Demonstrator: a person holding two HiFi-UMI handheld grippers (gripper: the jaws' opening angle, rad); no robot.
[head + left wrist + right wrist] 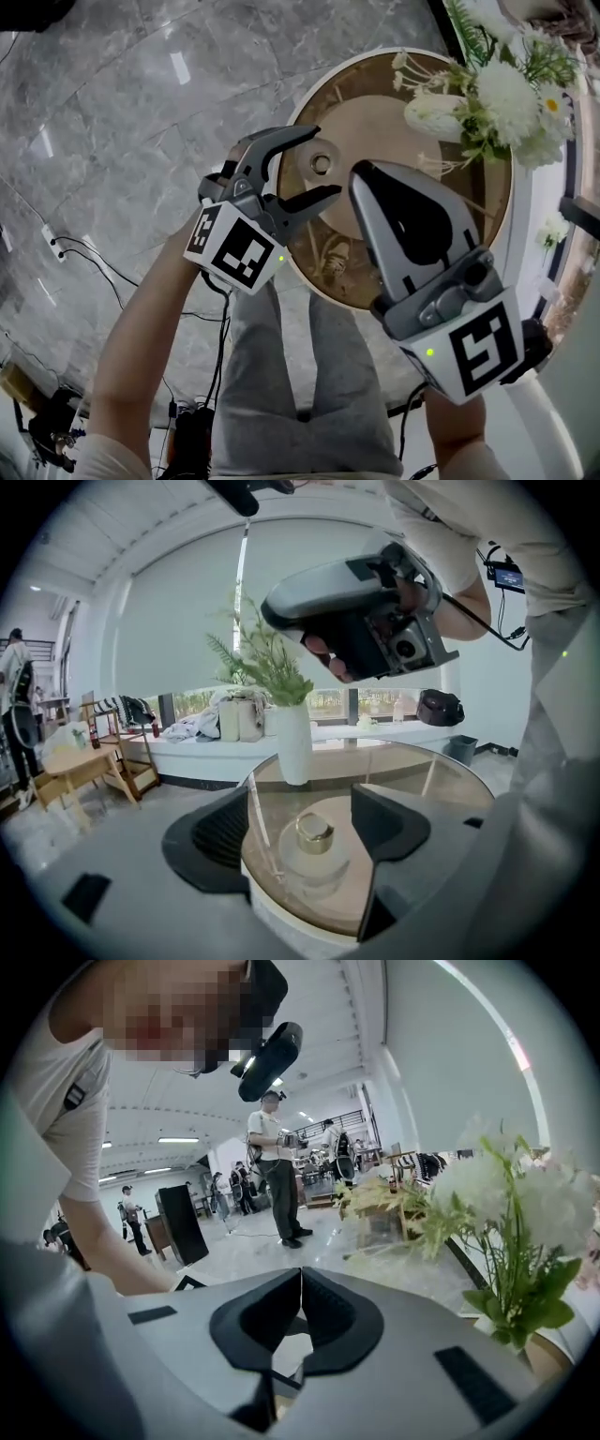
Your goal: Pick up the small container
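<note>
In the head view, the left claw [327,161] reaches over the near part of the round glass tabletop [375,122]. Its jaws stand wide apart, and the small container [321,166], seen here mostly as a golden cap, sits between them. The right claw [362,174] hangs just beside it on the right with its jaws together and nothing in them. A white vase [434,112] with flowers [507,94] stands further back on the same tabletop.

In the left gripper view, the left claw [305,829] frames the small container [314,855], a clear little bottle with a gold cap that stands upright on the glass. Both pads are apart from it, with a gap on each side. The white vase [293,744] is well behind it.

In the right gripper view, the right claw [300,1309] is fully closed and empty, and only flowers [506,1208] and a hall with people are visible beyond it.

I judge that the step in hand is the approach, now nearly finished. The next move calls for lowering the left claw a little so the pads meet the body below the cap, then closing gently and lifting straight up, because the smooth glass may slip.
</note>
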